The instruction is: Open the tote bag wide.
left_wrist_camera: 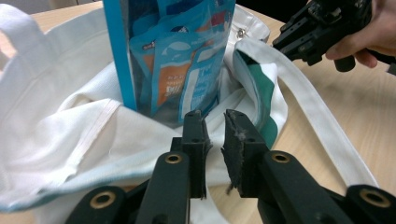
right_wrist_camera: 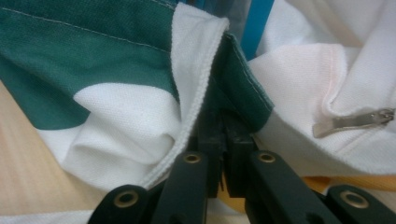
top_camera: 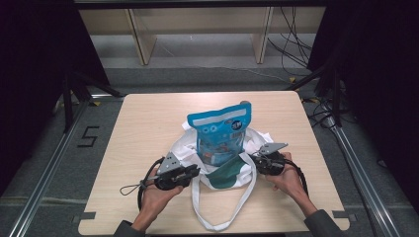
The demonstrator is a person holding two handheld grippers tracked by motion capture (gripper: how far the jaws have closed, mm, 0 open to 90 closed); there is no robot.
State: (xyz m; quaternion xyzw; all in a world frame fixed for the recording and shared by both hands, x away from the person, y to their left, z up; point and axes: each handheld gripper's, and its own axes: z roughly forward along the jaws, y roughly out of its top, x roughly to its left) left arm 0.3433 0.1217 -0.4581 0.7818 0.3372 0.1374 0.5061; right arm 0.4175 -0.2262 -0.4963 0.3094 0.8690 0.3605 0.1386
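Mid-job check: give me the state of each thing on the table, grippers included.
Tote bag: slumped on the table, mouth open around the pouch.
Blue pouch: upright, lower part inside the bag.
Bag strap: slack, looped toward the table's near edge.
Left gripper: slightly open, nothing between its jaws.
Right gripper: shut on the bag's edge.

A large black figure "5" (top_camera: 88, 137) is marked on the grey floor (top_camera: 44, 163) left of the counter (top_camera: 143, 128). The blue pouch (top_camera: 221, 132) standing in the white bag (top_camera: 185, 148) carries printing, and so do the sachets inside it, but it is too small and blurred to read.
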